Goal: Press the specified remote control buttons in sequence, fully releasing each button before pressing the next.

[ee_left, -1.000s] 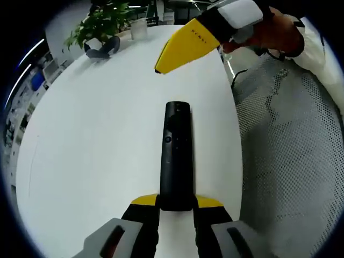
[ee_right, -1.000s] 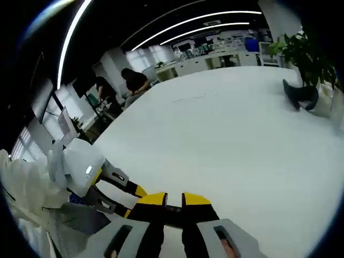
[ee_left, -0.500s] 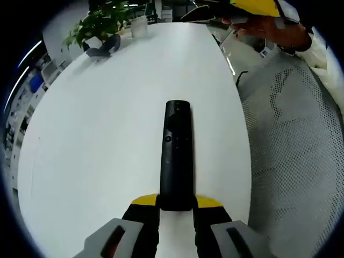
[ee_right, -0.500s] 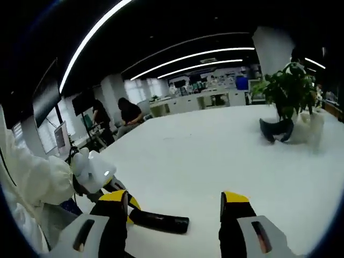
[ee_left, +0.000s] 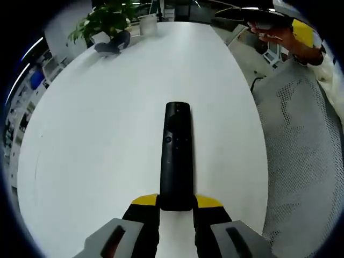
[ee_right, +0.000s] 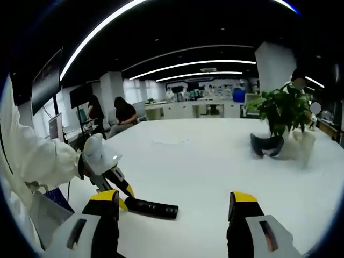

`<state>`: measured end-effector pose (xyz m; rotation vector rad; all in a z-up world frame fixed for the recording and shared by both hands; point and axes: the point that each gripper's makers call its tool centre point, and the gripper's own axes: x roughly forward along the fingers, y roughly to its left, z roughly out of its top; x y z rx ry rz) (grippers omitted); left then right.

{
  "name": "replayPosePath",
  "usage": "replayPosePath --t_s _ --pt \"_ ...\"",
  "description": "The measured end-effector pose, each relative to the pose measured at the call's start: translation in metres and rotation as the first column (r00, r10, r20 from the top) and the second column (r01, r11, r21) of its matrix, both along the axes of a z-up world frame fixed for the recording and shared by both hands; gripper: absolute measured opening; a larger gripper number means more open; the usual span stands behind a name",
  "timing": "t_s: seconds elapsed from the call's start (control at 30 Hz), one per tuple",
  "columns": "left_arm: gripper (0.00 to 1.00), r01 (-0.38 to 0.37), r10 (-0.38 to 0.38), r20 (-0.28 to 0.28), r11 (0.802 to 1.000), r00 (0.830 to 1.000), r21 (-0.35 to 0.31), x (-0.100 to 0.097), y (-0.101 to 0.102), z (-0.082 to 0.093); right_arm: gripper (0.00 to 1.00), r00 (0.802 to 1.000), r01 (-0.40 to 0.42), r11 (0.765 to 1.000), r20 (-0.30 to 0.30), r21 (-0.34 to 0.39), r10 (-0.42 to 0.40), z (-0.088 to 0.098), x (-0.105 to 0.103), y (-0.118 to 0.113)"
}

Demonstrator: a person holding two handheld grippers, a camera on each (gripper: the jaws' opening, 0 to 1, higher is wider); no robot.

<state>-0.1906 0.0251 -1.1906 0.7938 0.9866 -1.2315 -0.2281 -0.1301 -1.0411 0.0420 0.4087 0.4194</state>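
My left tongs [ee_left: 176, 207] are clamped on the near end of the black remote [ee_left: 177, 156], which lies flat along the white bench [ee_left: 97, 140] pointing away from me, while my right tongs [ee_right: 174, 215] hang wide apart with nothing in them, lifted well clear of it. To press cleanly I'd hold the left grip steady, bring the right tongs straight down on one button, then lift fully off. Far off sit a potted plant [ee_right: 282, 110] and a dark object [ee_right: 267, 145], neither in my way
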Motion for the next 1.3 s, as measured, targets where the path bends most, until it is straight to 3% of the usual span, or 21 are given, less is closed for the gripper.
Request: replayPosePath --t_s 0.27,0.6,1.03,1.3 --pt "0.21 0.018 -0.018 0.015 0.999 1.0 0.029 0.027 0.005 0.0 0.92 0.999 0.047 0.999 0.021 0.0 -0.047 0.002 0.003 -0.01" --pt "0.21 0.027 -0.028 0.024 0.998 0.999 0.061 0.062 0.014 -0.002 0.9 0.998 0.06 0.997 -0.004 -0.039 -0.06 -0.012 0.003 -0.013" --pt "0.21 0.032 -0.037 0.055 0.995 0.998 0.097 0.111 0.025 0.002 0.87 0.996 0.085 0.996 0.021 -0.032 -0.085 -0.009 0.005 -0.018" --pt "0.21 0.046 -0.057 0.082 0.991 0.995 0.125 0.144 0.025 0.003 0.88 0.997 0.074 0.994 0.029 -0.084 -0.072 -0.011 0.004 -0.015"
